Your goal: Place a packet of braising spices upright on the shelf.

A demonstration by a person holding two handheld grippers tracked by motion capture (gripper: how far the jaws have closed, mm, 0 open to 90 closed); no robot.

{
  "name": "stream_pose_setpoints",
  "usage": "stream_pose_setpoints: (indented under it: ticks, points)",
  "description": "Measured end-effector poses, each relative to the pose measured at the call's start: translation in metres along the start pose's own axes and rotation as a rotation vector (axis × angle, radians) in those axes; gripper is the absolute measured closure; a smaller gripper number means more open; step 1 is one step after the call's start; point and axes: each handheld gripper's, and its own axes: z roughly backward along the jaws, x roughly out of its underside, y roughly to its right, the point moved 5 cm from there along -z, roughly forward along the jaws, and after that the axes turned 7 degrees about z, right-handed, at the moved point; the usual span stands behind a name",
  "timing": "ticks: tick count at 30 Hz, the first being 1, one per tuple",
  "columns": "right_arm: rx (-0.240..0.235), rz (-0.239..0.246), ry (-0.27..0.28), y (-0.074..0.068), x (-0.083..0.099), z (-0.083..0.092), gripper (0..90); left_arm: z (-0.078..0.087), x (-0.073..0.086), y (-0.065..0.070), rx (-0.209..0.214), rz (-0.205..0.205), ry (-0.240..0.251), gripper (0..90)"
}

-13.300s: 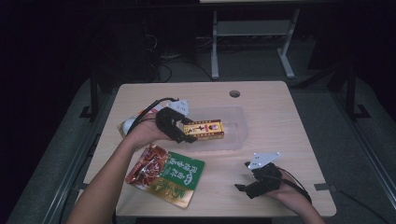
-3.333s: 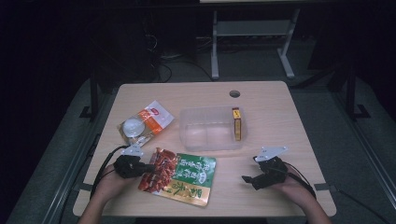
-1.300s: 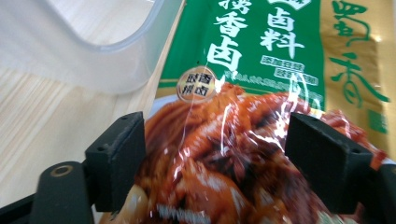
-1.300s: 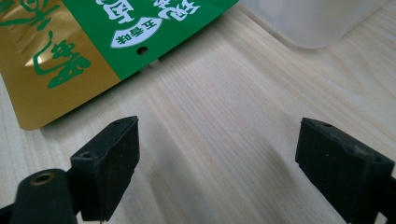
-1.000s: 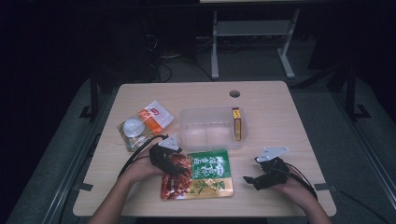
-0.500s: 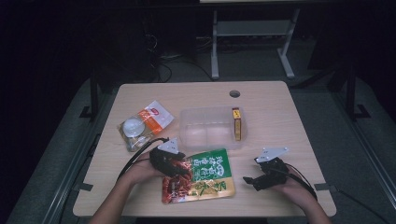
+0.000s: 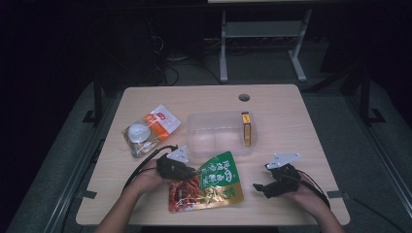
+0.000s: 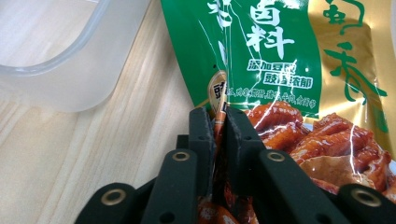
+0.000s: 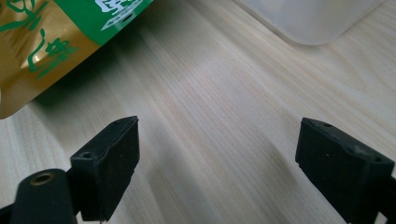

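Note:
A green, gold and red snack pouch [image 7: 209,187] lies on the wooden table in front of a clear plastic container [image 7: 214,141]. My left gripper [image 7: 187,171] is at the pouch's left edge. In the left gripper view its jaws [image 8: 218,116] have just been closing and now pinch a fold of the pouch [image 8: 289,60], with the container's rounded corner [image 8: 60,60] to the left. My right gripper [image 7: 260,187] rests open on the table to the right of the pouch. Its jaws [image 9: 219,149] stand wide over bare wood, with nothing between them.
A slim yellow box [image 7: 247,128] stands on edge against the container's right wall. An orange packet with a white round item [image 7: 150,130] lies at the left. A cable hole [image 7: 244,97] sits near the table's far edge. The pouch's corner [image 9: 42,56] shows in the right gripper view.
The left gripper came in from the left onto the pouch's edge and its jaws closed on it. The pouch turned and shifted slightly right. The right gripper stayed put.

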Motion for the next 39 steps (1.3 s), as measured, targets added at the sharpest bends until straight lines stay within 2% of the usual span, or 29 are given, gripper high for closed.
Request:
stream_pose_setpoints:
  ticks: [5, 6, 8, 13, 17, 25, 27, 30, 32, 34, 39]
  points:
    - [-0.002, -0.002, -0.003, 0.001, 0.001, 0.0, 13.2, 0.0, 0.0, 0.001, 0.001, 0.004, 0.006, 87.4]
    - [-0.004, -0.005, -0.003, 0.001, 0.001, -0.001, 13.2, 0.0, 0.0, 0.001, 0.005, 0.022, 0.007, 87.9]
    - [-0.003, -0.006, -0.005, 0.002, 0.001, -0.001, 13.2, 0.001, 0.0, 0.0, 0.011, 0.028, 0.008, 88.5]
    - [-0.003, -0.013, -0.008, 0.003, 0.002, -0.001, 13.2, 0.005, -0.001, -0.002, 0.024, 0.074, 0.027, 89.3]
    - [-0.004, -0.016, -0.009, 0.003, 0.002, -0.001, 13.2, 0.01, -0.001, -0.002, 0.027, 0.091, 0.032, 89.5]
    - [-0.003, -0.003, -0.01, 0.003, 0.002, -0.001, 13.2, 0.027, -0.005, 0.0, 0.026, 0.117, 0.097, 89.6]
    - [-0.004, -0.007, -0.009, 0.003, 0.001, -0.001, 13.2, 0.031, -0.006, -0.001, 0.017, 0.109, 0.108, 89.7]
    - [-0.008, -0.006, -0.01, 0.003, 0.001, -0.001, 13.2, 0.039, -0.009, -0.001, 0.008, 0.121, 0.143, 89.7]
    - [-0.019, -0.009, -0.012, 0.001, 0.001, -0.002, 12.4, 0.045, -0.01, -0.002, -0.01, 0.128, 0.157, 89.7]
    - [-0.065, -0.004, -0.014, -0.003, 0.0, -0.002, 7.7, 0.049, -0.012, -0.003, -0.022, 0.14, 0.178, 89.7]
    - [-0.14, -0.019, 0.006, -0.014, -0.009, -0.001, 7.8, 0.064, -0.017, -0.008, -0.041, 0.169, 0.245, 89.7]
